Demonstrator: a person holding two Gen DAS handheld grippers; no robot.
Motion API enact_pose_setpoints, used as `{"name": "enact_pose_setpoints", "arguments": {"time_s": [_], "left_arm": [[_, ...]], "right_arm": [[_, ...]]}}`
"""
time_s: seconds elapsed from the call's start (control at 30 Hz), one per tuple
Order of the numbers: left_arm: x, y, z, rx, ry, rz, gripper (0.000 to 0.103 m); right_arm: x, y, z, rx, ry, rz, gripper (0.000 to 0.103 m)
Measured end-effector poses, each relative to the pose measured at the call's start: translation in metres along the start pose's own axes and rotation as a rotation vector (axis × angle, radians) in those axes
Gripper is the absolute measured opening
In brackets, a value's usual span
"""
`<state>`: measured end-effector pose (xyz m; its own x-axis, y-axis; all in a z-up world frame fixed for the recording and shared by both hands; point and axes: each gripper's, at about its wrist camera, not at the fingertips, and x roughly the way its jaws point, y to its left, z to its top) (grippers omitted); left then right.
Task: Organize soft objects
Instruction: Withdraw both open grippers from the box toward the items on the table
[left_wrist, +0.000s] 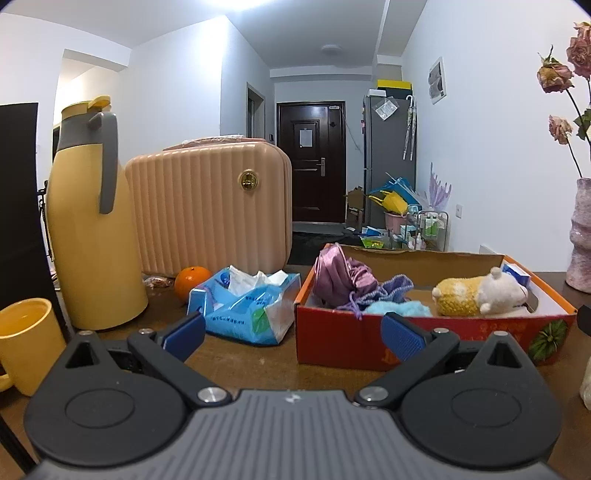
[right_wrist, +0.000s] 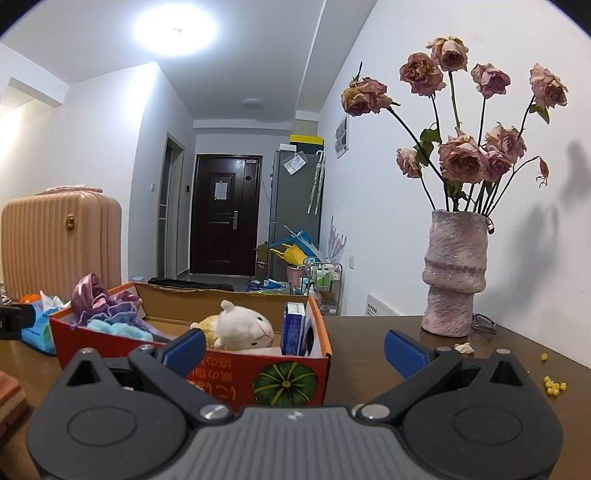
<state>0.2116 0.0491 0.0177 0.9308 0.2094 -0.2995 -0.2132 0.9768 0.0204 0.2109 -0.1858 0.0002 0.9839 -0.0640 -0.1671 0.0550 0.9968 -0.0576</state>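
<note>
A red cardboard box (left_wrist: 340, 332) sits on the brown table; it also shows in the right wrist view (right_wrist: 236, 369). Inside lie a purple satin cloth (left_wrist: 334, 275), a lilac knitted piece (left_wrist: 391, 290), a light blue fluffy piece (left_wrist: 397, 308) and a yellow-and-white plush sheep (left_wrist: 476, 291), also seen from the right (right_wrist: 236, 328). A blue carton (right_wrist: 293, 328) stands at the box's right end. My left gripper (left_wrist: 293, 334) is open and empty just before the box's front wall. My right gripper (right_wrist: 295, 350) is open and empty near the box's right corner.
A blue tissue pack (left_wrist: 247, 308) lies left of the box, with an orange (left_wrist: 192, 282) behind it. A yellow jug (left_wrist: 92, 225), yellow mug (left_wrist: 26, 343) and pink case (left_wrist: 210, 203) stand at the left. A pink vase (right_wrist: 454, 275) of dried roses stands at the right.
</note>
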Motion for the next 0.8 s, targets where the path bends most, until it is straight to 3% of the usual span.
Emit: {"name": "enact_pose_setpoints", "arguments": {"time_s": [0.8], "left_arm": [[-0.069,0.019,-0.025,0.02,0.009,-0.07,0.103]], "right_arm": [[-0.062,-0.011,-0.014,-0.043,0.034,0.061,0.103]]}}
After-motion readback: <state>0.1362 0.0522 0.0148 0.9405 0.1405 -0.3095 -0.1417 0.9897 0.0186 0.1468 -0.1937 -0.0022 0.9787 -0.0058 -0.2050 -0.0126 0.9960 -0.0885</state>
